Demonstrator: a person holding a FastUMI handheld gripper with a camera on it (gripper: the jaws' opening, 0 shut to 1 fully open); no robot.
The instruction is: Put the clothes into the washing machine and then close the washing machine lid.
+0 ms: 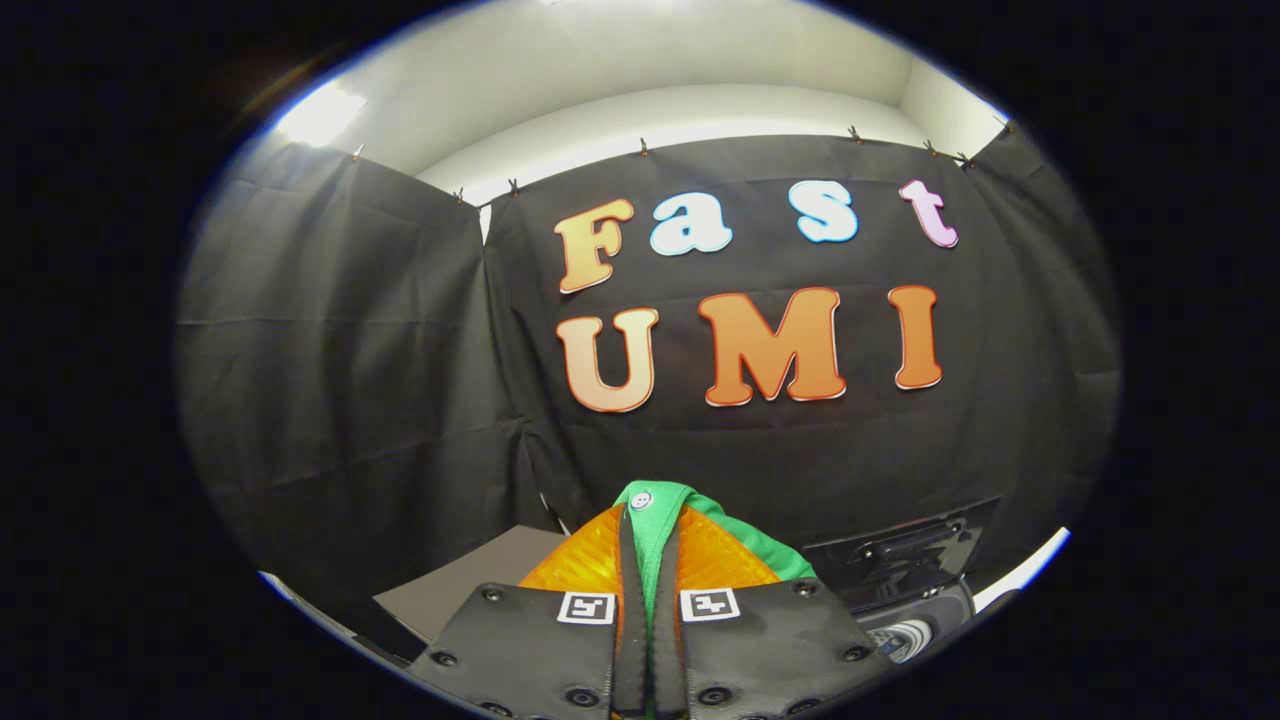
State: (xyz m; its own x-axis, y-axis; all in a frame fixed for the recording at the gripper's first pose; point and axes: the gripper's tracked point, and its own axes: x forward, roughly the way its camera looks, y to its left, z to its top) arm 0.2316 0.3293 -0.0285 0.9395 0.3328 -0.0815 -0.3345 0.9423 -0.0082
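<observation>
— While squeezed like this, looks safe? Asking about the small soft green cloth garment (668, 508) with the round white button (640, 498).

— Looks safe, yes. Pinched right between the jaws of the gripper (652, 535), both fingers pressed onto it from either side. Jaws nearly together, with just the thin cloth in the gap. Button peeking out at the fingertips, one green fold spilling past the right-hand finger.

— Heavy?

— Probably not. Seems light, thin and floppy. Will likely bend, droop and swing, never stand up stiff. Cannot break. Might slip out if held by one thin edge only.

— So hold where?

— Best on a thick bunched part, deep between the jaws, not out at the tips. Better away from the hard button, since hard round bits slide.

— And where to drop it?

— Beyond the jaws and off to the right: dark flat panel with a bar handle (900, 548), most likely the washing machine lid, standing open. Just below it, a rounded dark rim (915, 632), maybe the mouth of the washer; too small to tell for sure. Off to the left of the jaws, a flat grey board (455, 590). Not in the machine yet, so about halfway, at a guess.
</observation>
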